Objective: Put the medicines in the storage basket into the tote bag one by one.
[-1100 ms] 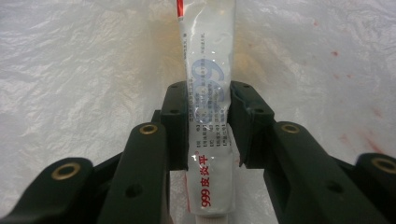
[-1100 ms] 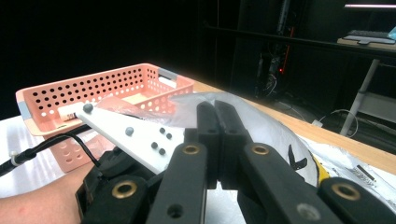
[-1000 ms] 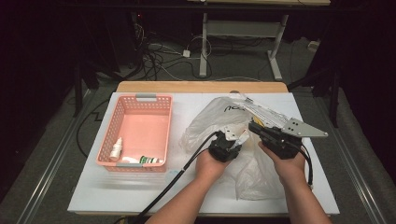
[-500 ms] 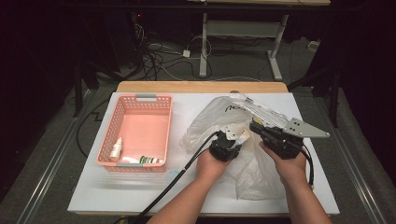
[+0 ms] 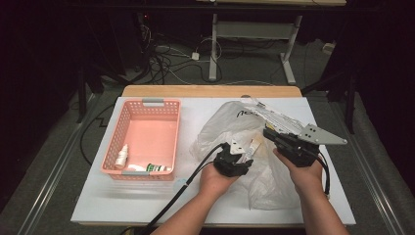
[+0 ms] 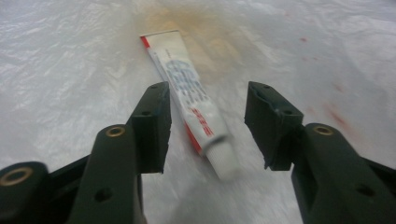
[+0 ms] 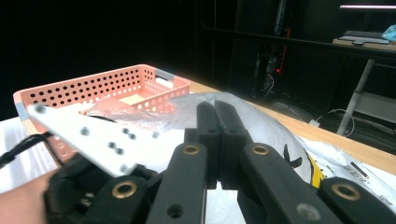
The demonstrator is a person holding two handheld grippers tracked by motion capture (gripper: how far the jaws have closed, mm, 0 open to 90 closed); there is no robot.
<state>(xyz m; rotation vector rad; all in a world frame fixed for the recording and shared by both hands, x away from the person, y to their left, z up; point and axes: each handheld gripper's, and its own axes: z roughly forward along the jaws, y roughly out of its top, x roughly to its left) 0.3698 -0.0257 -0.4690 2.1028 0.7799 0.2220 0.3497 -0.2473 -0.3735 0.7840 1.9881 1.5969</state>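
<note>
A: Left gripper view, nearest item: the left gripper [image 6: 208, 123], jaws recorded as just opened to roughly half width. A white tube [image 6: 191, 100] is seen lying between them, inside the plastic bag [image 6: 70, 60], untouched by either pad. Held or released?

B: Released, it is judged, or not yet gripped; a fresh closing would be needed before it could be carried to the pink basket [image 5: 147, 134].

A: High view, by contrast?

B: The tube is hidden there by the bag's folds. The basket is shown left of the bag, a small bottle [image 5: 122, 156] logged within.

A: Right gripper [image 7: 215, 109]?

B: Jaws pressed together, bag film [image 7: 187, 105] apparently pinched.
</note>
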